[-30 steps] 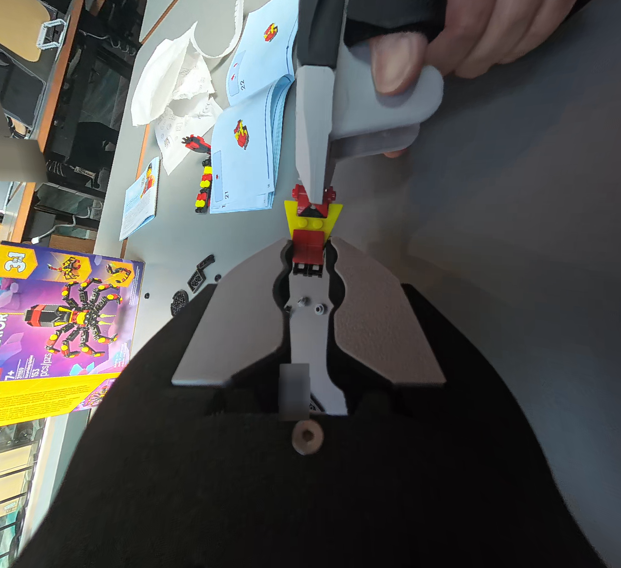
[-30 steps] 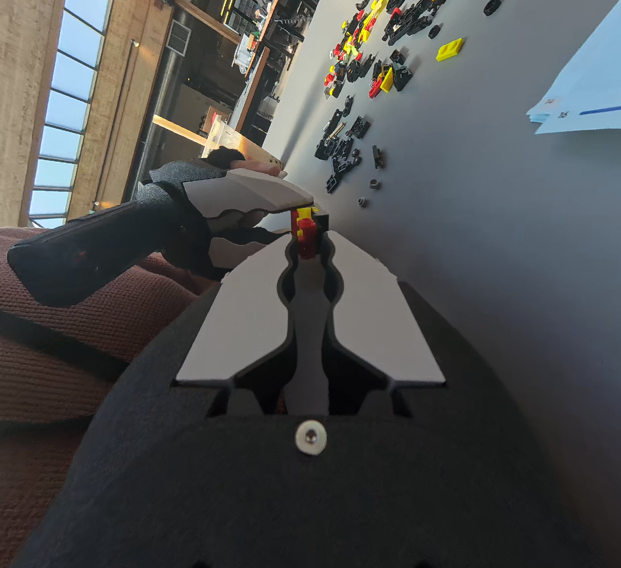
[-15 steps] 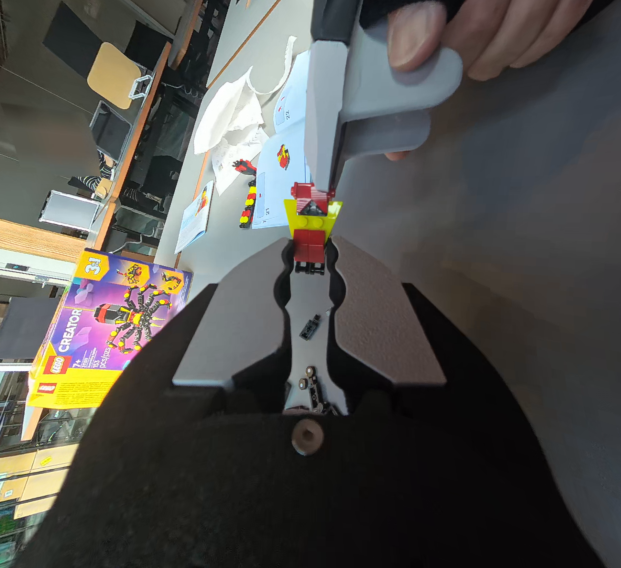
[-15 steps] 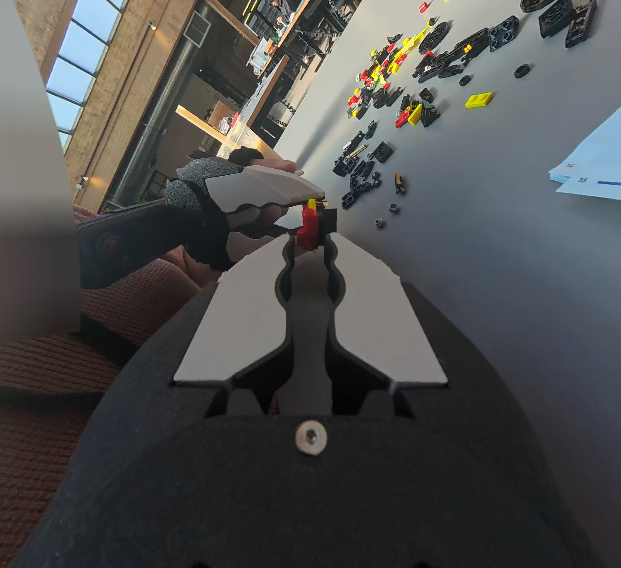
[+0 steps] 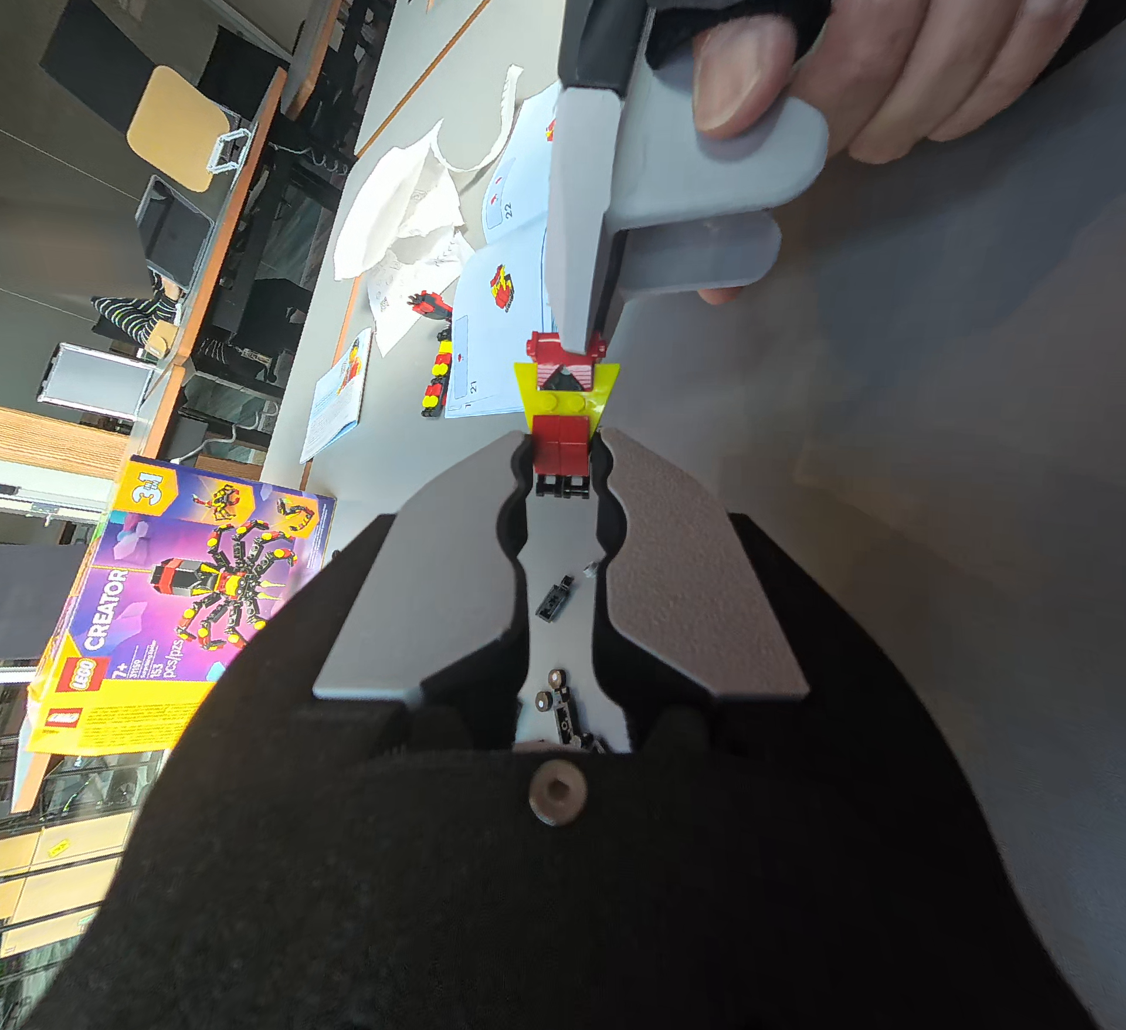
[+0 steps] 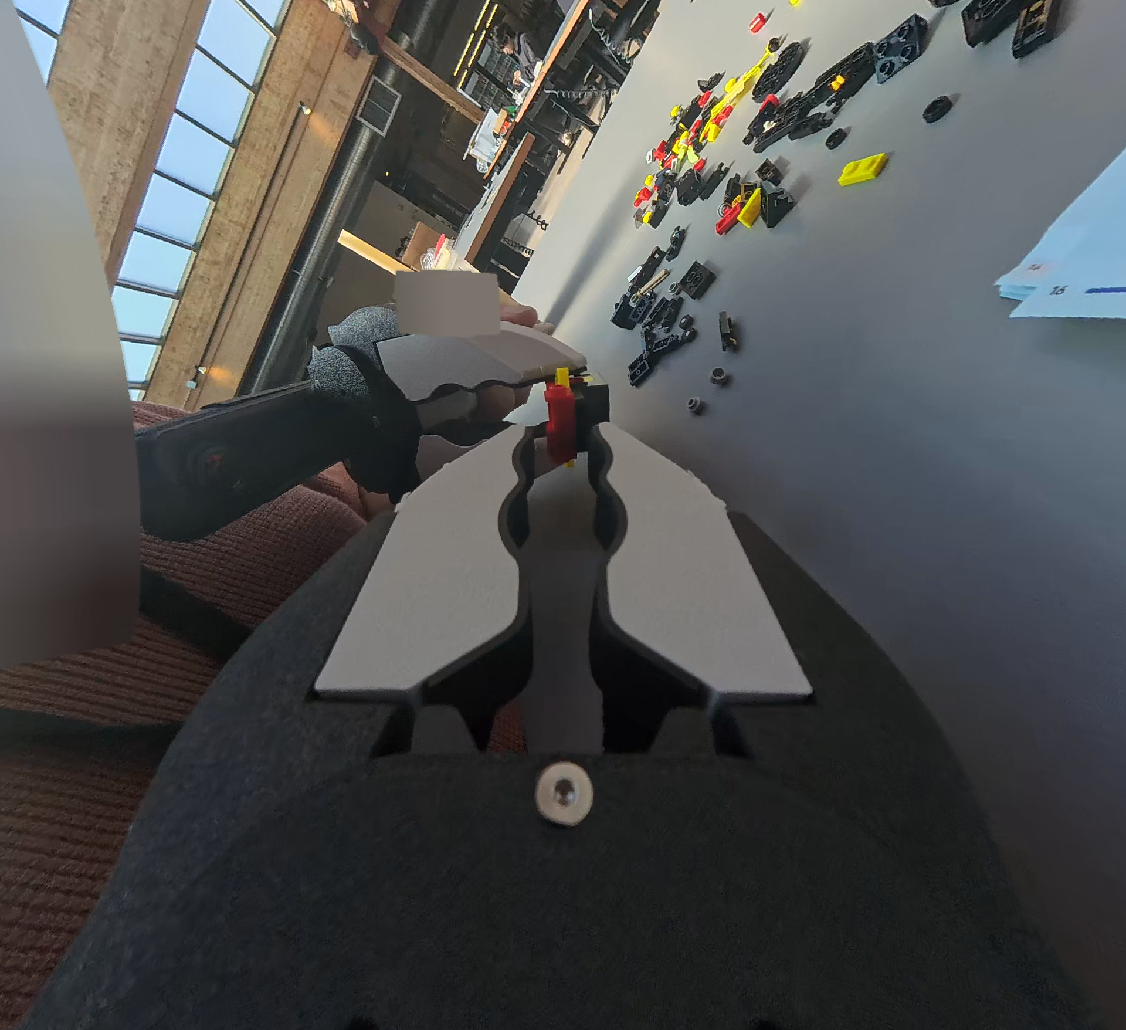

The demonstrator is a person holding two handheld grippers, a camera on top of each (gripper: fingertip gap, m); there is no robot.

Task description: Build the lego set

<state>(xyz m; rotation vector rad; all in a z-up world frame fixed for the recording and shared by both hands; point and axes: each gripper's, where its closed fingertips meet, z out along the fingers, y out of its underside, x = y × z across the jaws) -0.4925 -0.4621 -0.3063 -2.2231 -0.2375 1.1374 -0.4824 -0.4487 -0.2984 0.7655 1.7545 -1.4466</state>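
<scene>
A small red, yellow and black lego assembly (image 5: 563, 422) is held above the grey table (image 5: 914, 452) between both grippers. My left gripper (image 5: 562, 446) is shut on its red and black near end. My right gripper (image 5: 576, 333) comes down from above, held by a hand, and is closed on the assembly's far red end. In the right wrist view my right gripper (image 6: 562, 443) is shut on the same assembly (image 6: 560, 422), seen edge-on. The left gripper (image 6: 570, 370) reaches it from the left.
An open blue instruction booklet (image 5: 493, 342), torn white paper bags (image 5: 396, 214), a red-yellow-black leg segment (image 5: 437, 376), a leaflet (image 5: 338, 397) and the purple set box (image 5: 177, 598) lie on the table. Several loose pieces (image 6: 731, 147) are spread farther out. Small black parts (image 5: 554, 598) lie below the left gripper. The tips of both grippers are at nearly the same place.
Both grippers have tilted and shifted together with the assembly between them, so more of the room shows. Neither grip has changed.
</scene>
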